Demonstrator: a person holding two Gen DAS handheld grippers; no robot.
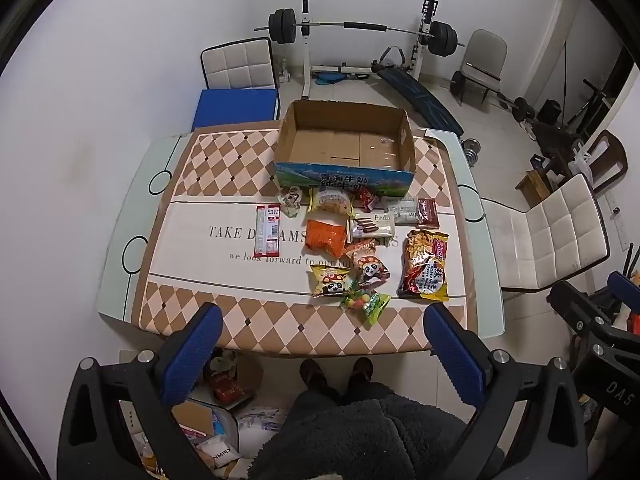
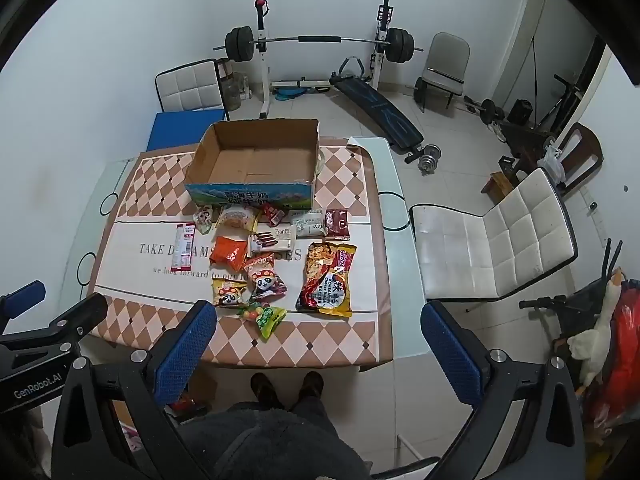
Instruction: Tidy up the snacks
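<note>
I have both grippers held high and back from the near edge of the table, looking down over everything. The left gripper has its fingers spread wide and grasps nothing; the right gripper is just the same, released and empty.

The cardboard box stands at the far edge of the table, open side up and with nothing in it that I can see, so I take it as the place the snacks are meant to go. The snacks lie loose on the tablecloth between the box and me. A row sits just beside the box's near wall, among them the biscuit pack. The orange bag is near the middle. The big noodle packet lies toward the right edge, and the red-and-white sachet lies apart on the left. Closest to the near edge are the two panda packets and the green candy bag.

I judge nothing is sorted yet. The green candy bag looks the easiest first reach, though its crinkly film may slip.
</note>
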